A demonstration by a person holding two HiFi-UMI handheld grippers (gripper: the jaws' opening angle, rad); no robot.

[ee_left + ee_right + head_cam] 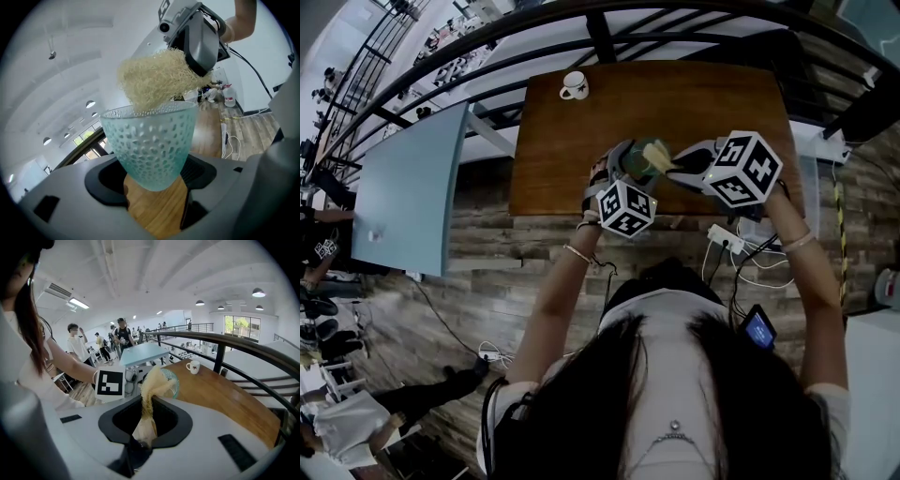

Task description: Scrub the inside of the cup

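At the far left of the head view a pale blue tabletop [412, 187] stands on the level below, beyond a dark railing [487, 42]. Right of it is the brown wooden table [581, 150], and near its far left corner stands a white mug [574, 85] with its handle to the left; the right gripper view shows one small dark mark on its side, too small to read. Over the table's near edge, the left gripper [152, 180] is clamped on the base of the cup [150, 140], a frosted blue-green glass with a dimpled wall, and holds it clear of the wood with its mouth turned toward the other gripper. This gripper's marker cube [626, 208] carries black and white square patterns, not letters. Just right of the cup, a pale yellow loofah scrubber [154, 79] has its fibrous end at the rim, over the cup's mouth. The right gripper [145, 427] pinches the narrow end of that scrubber tightly between its jaws, and its own marker cube [741, 169] faces the head camera. Farther right, on the plank floor beneath the table edge, lies a white power strip [727, 239] with cables, and nearer the person a small device [759, 328] shows a lit blue screen whose content cannot be read.
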